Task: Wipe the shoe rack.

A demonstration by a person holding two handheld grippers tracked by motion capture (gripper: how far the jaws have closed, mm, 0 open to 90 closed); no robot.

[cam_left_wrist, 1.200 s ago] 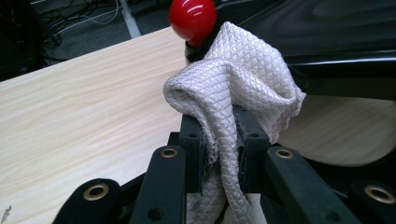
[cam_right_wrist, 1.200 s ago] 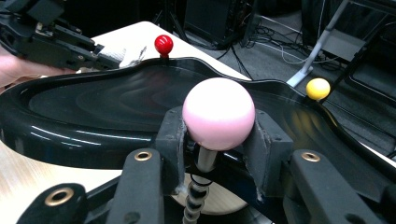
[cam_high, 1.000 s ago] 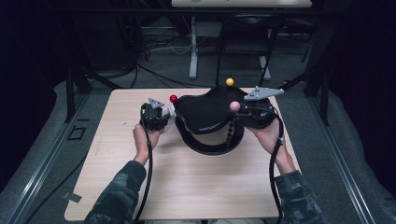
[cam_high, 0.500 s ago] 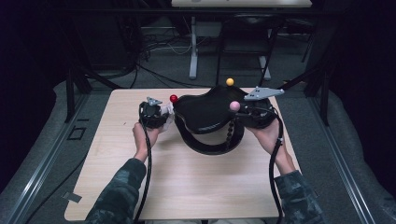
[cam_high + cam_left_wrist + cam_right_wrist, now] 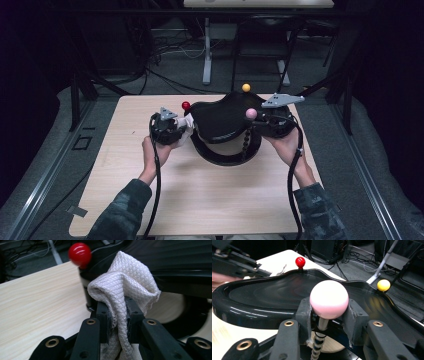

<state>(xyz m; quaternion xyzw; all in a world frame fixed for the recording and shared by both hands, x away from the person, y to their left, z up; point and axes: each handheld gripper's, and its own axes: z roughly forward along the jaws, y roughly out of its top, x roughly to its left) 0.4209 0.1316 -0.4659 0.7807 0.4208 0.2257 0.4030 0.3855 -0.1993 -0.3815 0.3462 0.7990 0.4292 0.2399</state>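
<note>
Left gripper (image 5: 117, 312) pinches white cloth (image 5: 125, 285); right gripper (image 5: 329, 315) apparently clamps pink ball (image 5: 329, 299).

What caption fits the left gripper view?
Left claw pinches a white cloth beside the black tray.

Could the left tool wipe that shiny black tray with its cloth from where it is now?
Probably yes: the left tool grips the white cloth right beside the black tray, with nothing between them.

Tray (image 5: 220, 117) on stand (image 5: 225, 152) mid-table (image 5: 200, 200), cloth (image 5: 186, 124) at its left edge, knobbed rod (image 5: 251, 114) right
</note>
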